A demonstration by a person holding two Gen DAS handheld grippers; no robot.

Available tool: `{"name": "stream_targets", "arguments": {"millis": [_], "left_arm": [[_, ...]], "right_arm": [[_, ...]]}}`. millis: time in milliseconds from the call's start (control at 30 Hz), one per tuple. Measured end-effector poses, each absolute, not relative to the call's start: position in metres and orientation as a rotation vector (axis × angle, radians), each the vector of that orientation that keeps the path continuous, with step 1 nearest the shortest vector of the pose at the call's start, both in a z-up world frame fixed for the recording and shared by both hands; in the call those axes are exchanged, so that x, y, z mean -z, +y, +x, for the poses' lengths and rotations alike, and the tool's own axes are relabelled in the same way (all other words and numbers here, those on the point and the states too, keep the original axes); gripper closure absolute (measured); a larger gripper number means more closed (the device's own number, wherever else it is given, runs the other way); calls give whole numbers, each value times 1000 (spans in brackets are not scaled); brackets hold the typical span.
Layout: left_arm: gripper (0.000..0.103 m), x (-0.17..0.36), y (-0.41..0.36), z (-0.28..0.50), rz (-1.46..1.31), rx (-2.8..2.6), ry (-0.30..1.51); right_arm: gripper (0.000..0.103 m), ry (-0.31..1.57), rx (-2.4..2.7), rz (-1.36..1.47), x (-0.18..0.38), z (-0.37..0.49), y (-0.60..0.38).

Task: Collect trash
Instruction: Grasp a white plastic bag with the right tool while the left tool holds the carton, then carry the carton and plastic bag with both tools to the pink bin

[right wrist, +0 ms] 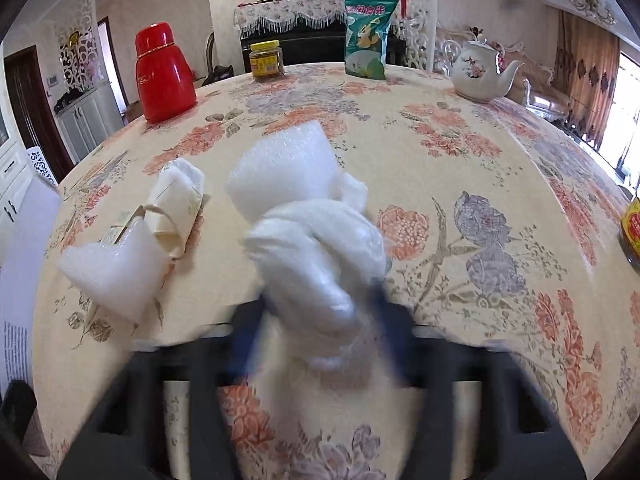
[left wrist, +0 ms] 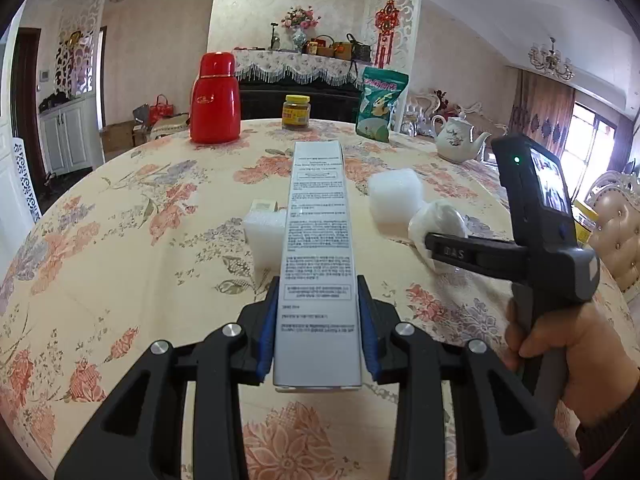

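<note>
The left gripper point(left wrist: 318, 332) has its blue-padded fingers point(left wrist: 269, 328) pressed against both sides of a long white printed carton point(left wrist: 318, 240), which juts straight forward above the bench point(left wrist: 120, 248). The right gripper point(right wrist: 320, 320), blurred in its own view, has its fingers closed around a crumpled white plastic bag point(right wrist: 316, 256); from the left view the bag point(left wrist: 438, 222) sits at the tip of that gripper's fingers, close over the floral cloth. Just behind the bag lies a white foam piece point(right wrist: 284, 168), and to the left another foam piece point(right wrist: 112, 268) touches a cream paper roll point(right wrist: 176, 204). Along the far edge stand a red flask point(right wrist: 164, 72), a yellow-lidded jar point(right wrist: 266, 60), a green snack bag point(right wrist: 368, 36) and a white teapot point(right wrist: 480, 72).
</note>
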State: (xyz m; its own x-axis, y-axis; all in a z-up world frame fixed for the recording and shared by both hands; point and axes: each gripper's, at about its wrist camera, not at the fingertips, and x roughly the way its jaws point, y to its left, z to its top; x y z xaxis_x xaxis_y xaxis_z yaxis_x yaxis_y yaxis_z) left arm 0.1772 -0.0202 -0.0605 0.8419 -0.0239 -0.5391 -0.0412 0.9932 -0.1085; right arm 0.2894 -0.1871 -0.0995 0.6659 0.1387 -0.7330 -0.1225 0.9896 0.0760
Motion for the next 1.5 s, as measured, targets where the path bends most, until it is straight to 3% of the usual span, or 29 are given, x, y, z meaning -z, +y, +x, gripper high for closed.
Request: {"name": "stream_targets", "arguments": {"millis": [167, 867, 1500], "left_arm": [[69, 59, -25, 175, -97, 0, 560], [69, 52, -24, 168, -92, 25, 551], [69, 28, 32, 66, -76, -10, 443]], "right_arm": [[70, 768, -176, 66, 89, 250, -196], [71, 633, -210, 84, 61, 150, -208], [71, 514, -343, 29, 18, 68, -150]]}}
